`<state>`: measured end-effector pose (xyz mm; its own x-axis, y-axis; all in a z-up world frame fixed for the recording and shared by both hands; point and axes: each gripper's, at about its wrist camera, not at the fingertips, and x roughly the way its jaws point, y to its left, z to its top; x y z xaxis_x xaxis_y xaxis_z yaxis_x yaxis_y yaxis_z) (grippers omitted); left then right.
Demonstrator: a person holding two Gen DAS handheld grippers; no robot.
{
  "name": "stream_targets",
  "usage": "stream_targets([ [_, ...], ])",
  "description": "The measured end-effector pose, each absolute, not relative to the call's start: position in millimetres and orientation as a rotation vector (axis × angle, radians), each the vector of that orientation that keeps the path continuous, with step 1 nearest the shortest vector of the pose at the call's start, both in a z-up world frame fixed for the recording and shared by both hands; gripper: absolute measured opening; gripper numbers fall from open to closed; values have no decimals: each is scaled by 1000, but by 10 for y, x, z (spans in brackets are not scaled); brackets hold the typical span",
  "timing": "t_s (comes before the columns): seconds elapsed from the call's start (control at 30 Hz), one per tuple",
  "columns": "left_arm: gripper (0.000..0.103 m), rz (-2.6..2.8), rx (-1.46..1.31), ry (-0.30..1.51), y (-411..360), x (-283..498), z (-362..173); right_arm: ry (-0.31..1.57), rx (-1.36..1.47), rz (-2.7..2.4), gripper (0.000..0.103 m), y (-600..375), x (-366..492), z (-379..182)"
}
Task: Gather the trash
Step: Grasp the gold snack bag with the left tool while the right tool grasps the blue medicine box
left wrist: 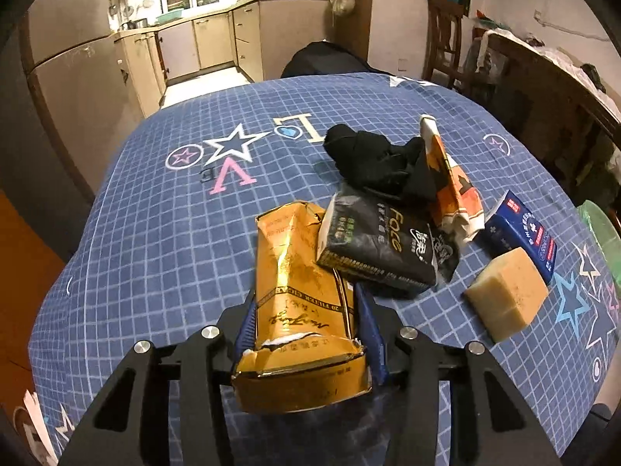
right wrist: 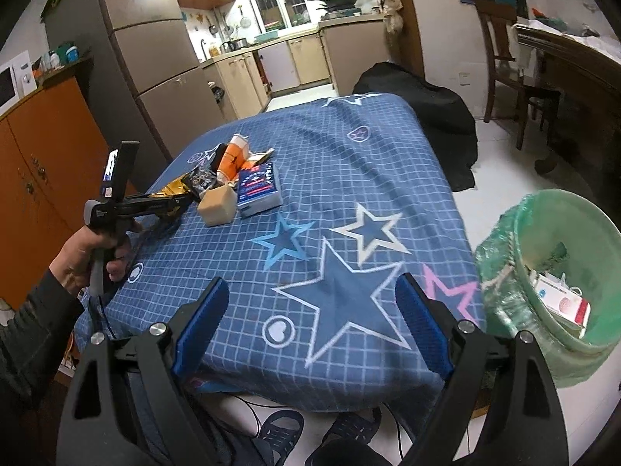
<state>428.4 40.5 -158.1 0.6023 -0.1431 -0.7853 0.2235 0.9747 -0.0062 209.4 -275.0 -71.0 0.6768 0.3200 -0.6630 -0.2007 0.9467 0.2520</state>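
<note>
My left gripper [left wrist: 306, 306] is shut on a crushed gold cigarette pack [left wrist: 302, 291], held over the blue star-print tablecloth [left wrist: 155, 233]. Beyond it lie a black tissue pack [left wrist: 376, 248], an orange-and-white wrapper [left wrist: 450, 186], a black cloth [left wrist: 380, 159], a blue box [left wrist: 524, 233] and a tan foam block [left wrist: 508, 295]. In the right wrist view my right gripper [right wrist: 312, 326] is open and empty over the table's near edge. The left gripper [right wrist: 155, 204] shows there at the left beside the pile, with the foam block [right wrist: 218, 206] and blue box [right wrist: 258, 186]. A green-lined trash bin [right wrist: 551, 272] stands right of the table.
The bin holds a white and red package [right wrist: 562, 303]. A dark bag [right wrist: 427, 116] lies on the floor behind the table. A wooden chair [right wrist: 508, 58] and a sideboard [right wrist: 574, 66] stand at the right, a fridge [right wrist: 155, 50] and an orange cabinet [right wrist: 42, 155] at the left.
</note>
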Motion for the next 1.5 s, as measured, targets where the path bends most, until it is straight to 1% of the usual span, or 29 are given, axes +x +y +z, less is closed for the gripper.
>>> stream_targets([
  [0.2,47,-159,13,875,645,4039,-1590,784,124,361,84,-2479,2318,-732],
  [0.27,47,-131,-18,865,758,3914,-1580,787,104,391,78,-2361,2424,-739],
  [0.33,47,-105,-43,860,836,3816,-1569,795,72,415,64,-2215,2587,-757],
  [0.4,47,-102,-66,861,879,3767,-1572,813,40,424,57,-2087,2784,-800],
  [0.43,47,-110,-67,862,869,3730,-1572,829,29,422,55,-2029,2904,-837],
  [0.57,47,-141,-39,866,739,3670,-1570,890,-8,421,55,-1856,3282,-979],
  [0.7,47,-160,-36,867,658,3682,-1589,909,-51,410,55,-1691,3530,-1027],
  [1.2,49,-160,-32,883,574,3941,-1654,922,-166,357,55,-1405,3919,-1172],
  [1.37,60,-158,-21,886,487,4047,-1680,920,-158,349,55,-1410,3948,-1196],
  [1.4,61,-148,-2,878,456,4055,-1695,918,-158,348,50,-1408,3946,-1198],
  [1.5,60,-131,31,874,397,4080,-1720,912,-154,340,49,-1407,3943,-1202],
])
